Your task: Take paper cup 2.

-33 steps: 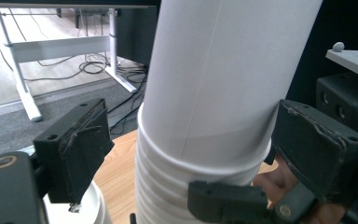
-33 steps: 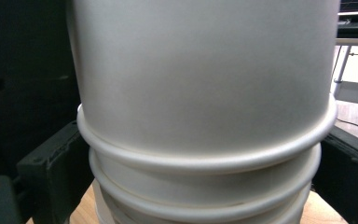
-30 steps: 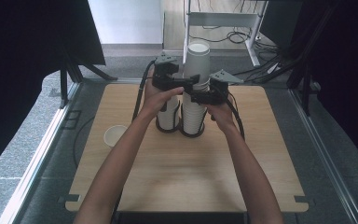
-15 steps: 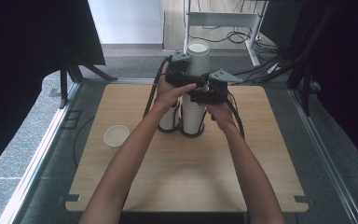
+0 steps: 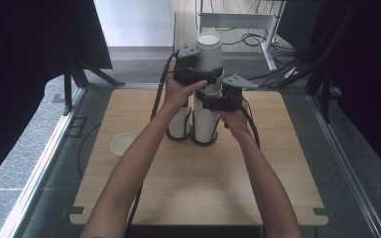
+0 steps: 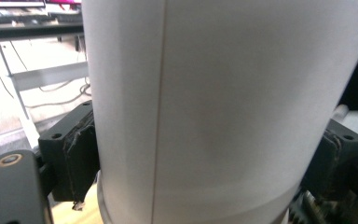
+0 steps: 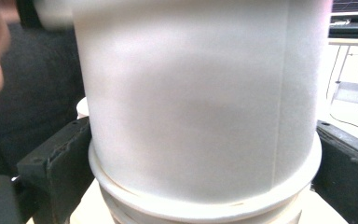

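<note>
On the wooden worktop [image 5: 278, 173] two stacks of white paper cups are seen side by side, touching or nearly so: a tall stack [image 5: 206, 121] and, to its left in the high view, a shorter stack [image 5: 181, 124]. A top cup [image 5: 209, 52] is held partly raised out of the tall stack, its lower end apparently still inside the cups beneath it.

The left gripper [image 5: 197, 74] is clamped on this top cup – in the left gripper view the cup's wall [image 6: 214, 107] stands between the two black jaws and both pads are pressed against it. Its jaws have just been closing on that cup, and they now stand about as wide as the cup.

The right gripper [image 5: 217, 101] is set lower, around the tall stack just under the raised cup. In the right gripper view a rolled rim [image 7: 205, 196] is seen level with the jaws, which sit against the cups on either side – the stack is gripped there.

A single cup [image 5: 123, 145] stands upright, mouth up, well apart from the stacks near the worktop's left edge.
</note>
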`<action>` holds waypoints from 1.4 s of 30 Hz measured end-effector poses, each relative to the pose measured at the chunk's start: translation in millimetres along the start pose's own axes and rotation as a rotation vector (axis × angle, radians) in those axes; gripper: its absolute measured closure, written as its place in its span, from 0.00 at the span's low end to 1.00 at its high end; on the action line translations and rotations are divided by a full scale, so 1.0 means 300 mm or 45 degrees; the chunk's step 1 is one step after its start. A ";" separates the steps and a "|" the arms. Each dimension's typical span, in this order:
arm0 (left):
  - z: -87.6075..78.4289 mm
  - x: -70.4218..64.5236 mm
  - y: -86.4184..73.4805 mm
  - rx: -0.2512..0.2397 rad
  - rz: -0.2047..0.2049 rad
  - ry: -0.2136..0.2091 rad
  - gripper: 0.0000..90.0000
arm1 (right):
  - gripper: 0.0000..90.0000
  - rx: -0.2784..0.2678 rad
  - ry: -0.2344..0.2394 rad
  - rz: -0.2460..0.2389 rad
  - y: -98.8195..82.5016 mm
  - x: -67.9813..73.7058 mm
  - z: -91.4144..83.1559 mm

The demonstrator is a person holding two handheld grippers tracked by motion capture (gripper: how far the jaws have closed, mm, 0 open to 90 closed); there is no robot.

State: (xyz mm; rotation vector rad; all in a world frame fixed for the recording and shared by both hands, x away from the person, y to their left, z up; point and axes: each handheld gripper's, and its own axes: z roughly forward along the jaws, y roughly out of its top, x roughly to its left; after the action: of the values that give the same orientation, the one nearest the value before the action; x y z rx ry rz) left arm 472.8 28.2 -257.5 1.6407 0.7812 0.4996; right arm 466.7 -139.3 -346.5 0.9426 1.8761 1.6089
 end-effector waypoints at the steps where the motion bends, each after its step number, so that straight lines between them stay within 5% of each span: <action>1: -0.007 0.002 0.010 -0.012 0.006 0.002 0.15 | 0.04 0.003 0.000 0.003 0.000 0.001 0.000; 12: -0.150 -0.017 0.155 -0.168 0.058 0.012 0.15 | 0.04 0.015 0.003 0.005 0.001 0.003 -0.003; 19: -0.247 -0.040 0.166 -0.202 0.071 -0.013 0.15 | 0.03 0.009 -0.006 -0.006 0.002 0.002 -0.001; 27: -0.334 -0.076 0.098 -0.160 0.159 -0.051 0.15 | 0.03 0.014 -0.039 0.007 0.004 0.006 -0.002; 32: -0.374 -0.089 0.033 -0.145 0.154 -0.087 0.15 | 0.02 -0.003 -0.075 -0.036 0.008 0.015 -0.020; 42: -0.426 -0.121 -0.148 -0.072 0.162 -0.100 0.14 | 0.02 -0.037 -0.120 -0.097 0.006 0.057 -0.161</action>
State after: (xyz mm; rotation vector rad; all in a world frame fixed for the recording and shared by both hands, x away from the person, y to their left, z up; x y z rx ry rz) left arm 349.5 93.1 -269.5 1.6543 0.6020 0.5392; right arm 419.9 -157.0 -334.7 0.9078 1.7980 1.5169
